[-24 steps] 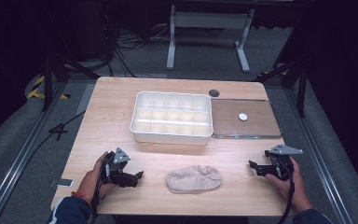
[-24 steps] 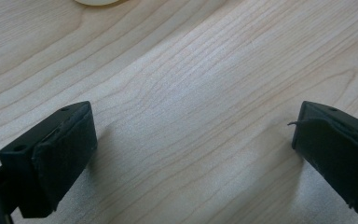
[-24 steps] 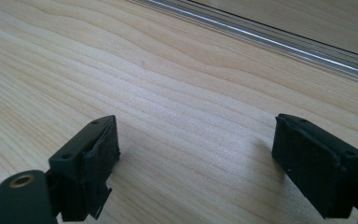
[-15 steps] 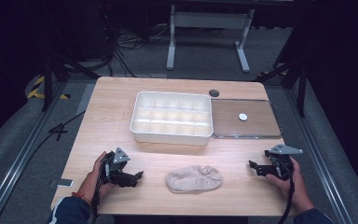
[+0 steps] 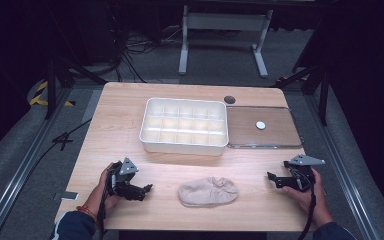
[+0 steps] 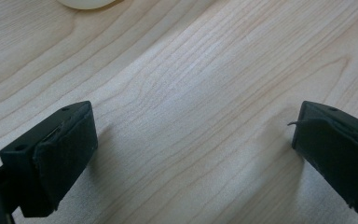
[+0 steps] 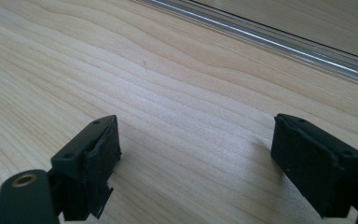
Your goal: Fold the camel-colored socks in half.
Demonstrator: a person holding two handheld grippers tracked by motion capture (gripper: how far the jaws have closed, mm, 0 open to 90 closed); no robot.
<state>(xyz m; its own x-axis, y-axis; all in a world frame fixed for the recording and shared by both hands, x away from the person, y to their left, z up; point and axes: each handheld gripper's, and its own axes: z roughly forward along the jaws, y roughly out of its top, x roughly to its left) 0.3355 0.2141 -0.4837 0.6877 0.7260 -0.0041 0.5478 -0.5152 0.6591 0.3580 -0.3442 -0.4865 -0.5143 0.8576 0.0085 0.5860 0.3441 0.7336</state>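
A beige sock [image 5: 208, 191] lies flat near the table's front edge, between the two hands. My left gripper [image 5: 147, 189] rests on the wood to the sock's left, jaws pointing right toward it, open with bare table between the pads [image 6: 65, 158]. My right gripper [image 5: 271, 176] sits on the table to the sock's right, jaws pointing left, open as well, nothing between its pads [image 7: 98, 158]. Behind the sock stands a white tray [image 5: 184, 143] divided into several compartments.
A clear flat lid [image 5: 280, 135] with a white knob [image 5: 260, 125] lies right of the tray; its edge [image 7: 270, 42] shows in the right gripper view. A dark round grommet [image 5: 229, 99] sits at the table's back. Metal rails run along both sides.
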